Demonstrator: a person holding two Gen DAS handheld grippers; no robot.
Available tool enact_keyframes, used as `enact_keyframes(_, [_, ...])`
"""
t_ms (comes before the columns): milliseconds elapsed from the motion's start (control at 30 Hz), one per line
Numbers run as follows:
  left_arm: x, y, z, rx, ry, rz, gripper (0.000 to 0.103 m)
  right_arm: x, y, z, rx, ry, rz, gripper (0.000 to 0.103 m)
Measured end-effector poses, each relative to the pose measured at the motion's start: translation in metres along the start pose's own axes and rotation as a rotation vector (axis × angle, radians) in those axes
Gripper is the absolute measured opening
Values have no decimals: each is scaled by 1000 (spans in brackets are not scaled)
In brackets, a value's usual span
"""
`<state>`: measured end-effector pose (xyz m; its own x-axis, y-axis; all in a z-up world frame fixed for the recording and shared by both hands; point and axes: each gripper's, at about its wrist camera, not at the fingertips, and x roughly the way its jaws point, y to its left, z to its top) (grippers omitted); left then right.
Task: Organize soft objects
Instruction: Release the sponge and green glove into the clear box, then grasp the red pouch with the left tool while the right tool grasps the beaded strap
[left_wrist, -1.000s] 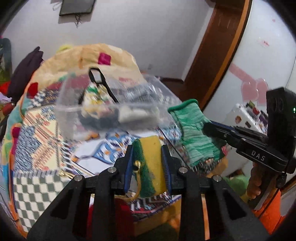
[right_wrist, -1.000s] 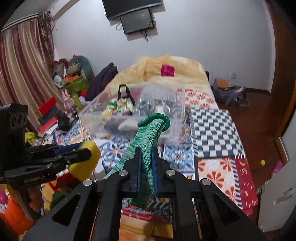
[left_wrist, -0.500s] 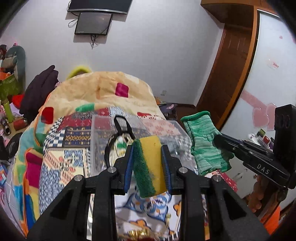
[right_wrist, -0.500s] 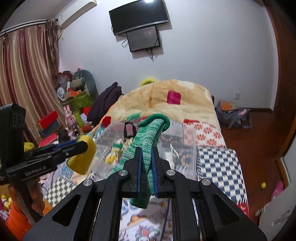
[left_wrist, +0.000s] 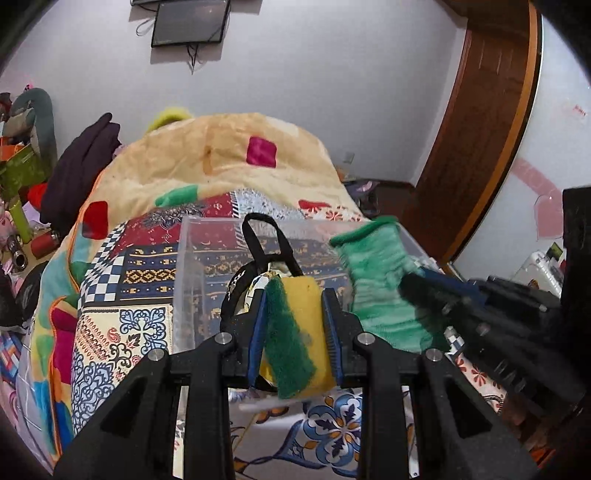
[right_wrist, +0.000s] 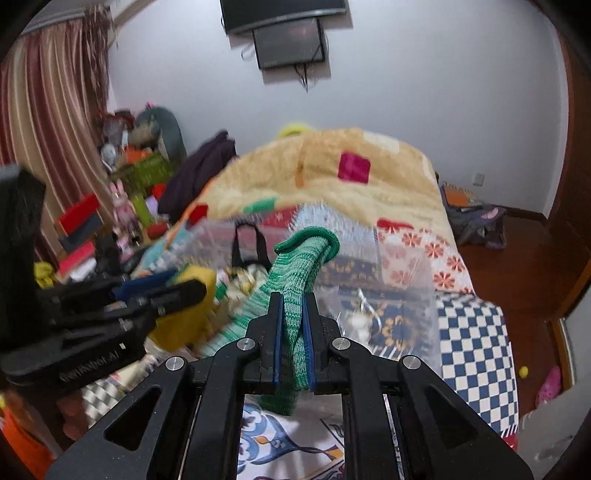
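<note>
My left gripper (left_wrist: 293, 325) is shut on a yellow sponge with a green scouring side (left_wrist: 291, 332), held over the near edge of a clear plastic bin (left_wrist: 192, 258) on the bed. My right gripper (right_wrist: 292, 325) is shut on a green knitted glove (right_wrist: 295, 280), held just right of the sponge; the glove also shows in the left wrist view (left_wrist: 380, 288). The bin (right_wrist: 399, 295) holds a small patterned bag with a black handle (left_wrist: 266, 243) and other items. The left gripper shows blurred in the right wrist view (right_wrist: 166, 291).
The bin sits on a patchwork bedspread (left_wrist: 122, 295) with a tan blanket (left_wrist: 221, 147) heaped behind. Cluttered shelves and toys (right_wrist: 122, 192) stand left of the bed. A wooden door (left_wrist: 480, 129) and bags on the floor (right_wrist: 476, 221) are to the right.
Both grippers rose from below the bin's side to its rim height, then tipped forward and moved closer over the bin, still holding the sponge and the glove.
</note>
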<state>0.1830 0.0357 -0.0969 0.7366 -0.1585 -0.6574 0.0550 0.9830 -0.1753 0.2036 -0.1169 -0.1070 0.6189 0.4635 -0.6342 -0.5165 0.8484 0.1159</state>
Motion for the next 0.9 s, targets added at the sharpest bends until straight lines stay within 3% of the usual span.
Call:
enact_keyframes(100, [4, 2, 1, -11, 22, -17, 31, 4, 1, -6, -18, 25, -24, 10])
enact_keyframes(167, [2, 2, 1, -22, 26, -32, 39, 2, 0, -6, -23, 32, -26, 12])
enact_keyframes(233, [-3, 2, -1, -26, 21, -35, 45, -5, -2, -5, -13, 35, -10, 20])
enact_keyframes(300, [-13, -1, -1, -17, 4, -25, 49, -10, -6, -4, 1, 31, 7, 44])
enact_keyframes(500, [-56, -10, -3, 32, -78, -1, 69, -57, -14, -1, 43, -50, 12, 71])
enact_keyframes(600, [-83, -16, -8, 56, -116, 14, 84, -86, -17, -5, 46, -96, -18, 86])
enact_keyframes(667, [-98, -19, -16, 61, -129, 21, 98, -99, -16, -9, 36, -110, -44, 90])
enact_keyframes(767, [-110, -22, -31, 76, -110, 25, 101, -116, -16, -24, 8, -100, -97, 103])
enact_keyframes(900, [-113, -26, -62, 87, -37, 28, 101, -122, -20, -58, -20, -25, -156, 103])
